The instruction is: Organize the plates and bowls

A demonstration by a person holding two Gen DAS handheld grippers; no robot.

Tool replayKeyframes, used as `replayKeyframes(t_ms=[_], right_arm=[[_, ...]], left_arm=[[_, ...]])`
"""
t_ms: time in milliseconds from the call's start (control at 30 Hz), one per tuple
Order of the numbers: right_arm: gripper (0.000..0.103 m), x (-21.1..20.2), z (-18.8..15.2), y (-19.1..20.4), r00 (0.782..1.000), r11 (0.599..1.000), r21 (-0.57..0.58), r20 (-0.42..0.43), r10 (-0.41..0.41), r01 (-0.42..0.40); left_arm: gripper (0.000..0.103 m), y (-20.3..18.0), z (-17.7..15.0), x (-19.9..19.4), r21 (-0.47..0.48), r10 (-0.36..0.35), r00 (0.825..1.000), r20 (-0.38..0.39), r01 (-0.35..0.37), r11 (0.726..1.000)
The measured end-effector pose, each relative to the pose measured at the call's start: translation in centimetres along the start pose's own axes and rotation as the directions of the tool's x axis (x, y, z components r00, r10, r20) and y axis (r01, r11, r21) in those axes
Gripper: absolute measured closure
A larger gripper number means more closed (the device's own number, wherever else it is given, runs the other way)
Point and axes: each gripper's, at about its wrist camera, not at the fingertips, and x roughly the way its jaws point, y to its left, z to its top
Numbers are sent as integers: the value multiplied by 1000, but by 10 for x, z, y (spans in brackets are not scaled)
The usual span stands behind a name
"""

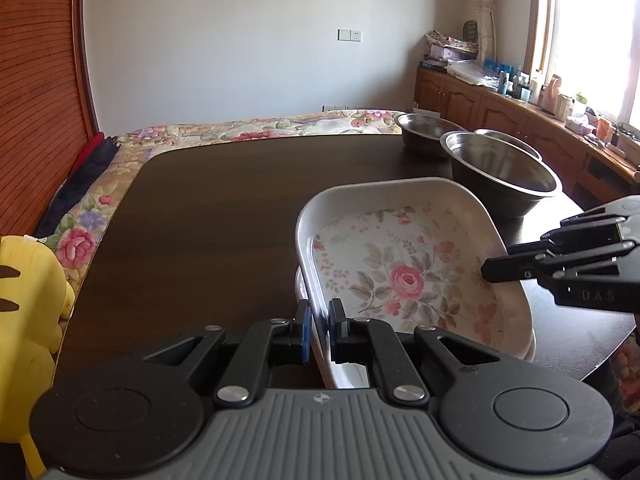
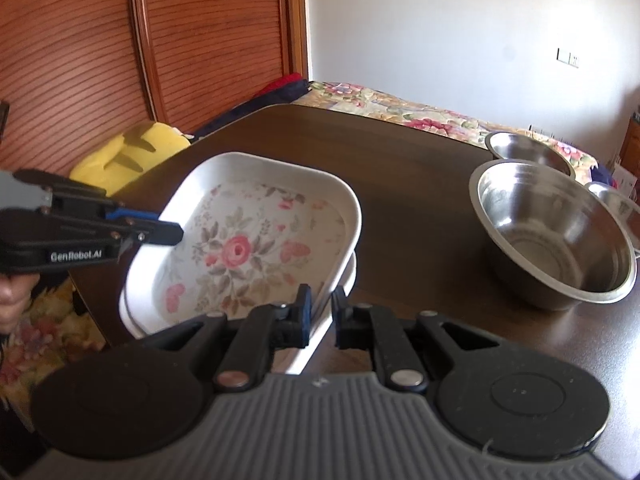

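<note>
A white rectangular plate with a rose print (image 1: pixel 404 276) (image 2: pixel 240 252) sits slightly tilted on top of a second white plate (image 1: pixel 299 285) (image 2: pixel 347 280) on the dark table (image 1: pixel 200 220). My left gripper (image 1: pixel 321 325) (image 2: pixel 172 234) is shut on the top plate's near rim. On the opposite rim my right gripper (image 2: pixel 322 313) (image 1: pixel 496 270) is shut as well. Three steel bowls stand further right: a large one (image 1: pixel 504 176) (image 2: pixel 552 236), one at the far edge (image 1: pixel 424 128) (image 2: pixel 528 152), and one partly hidden (image 1: pixel 510 139) (image 2: pixel 620 204).
A yellow plush toy (image 1: pixel 28 280) (image 2: pixel 132 152) lies off the table's left edge on a floral bedspread (image 1: pixel 260 124). A slatted wooden wardrobe (image 2: pixel 180 40) stands behind. Cluttered wooden cabinets (image 1: pixel 500 108) line the window side. A hand (image 2: pixel 10 300) holds the left gripper.
</note>
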Motion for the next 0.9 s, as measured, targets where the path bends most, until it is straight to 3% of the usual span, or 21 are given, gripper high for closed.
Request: replayKeyframes(t_ms=[567, 900], right_arm=[[80, 0, -8, 5, 1000, 1000, -16, 17, -12, 12], [81, -25, -8, -4, 996, 1000, 20, 92, -15, 13]], left_arm=[[91, -1, -2, 5, -3, 21, 1000, 13, -21, 1000], [59, -11, 9, -10, 16, 7, 997, 71, -8, 1000]])
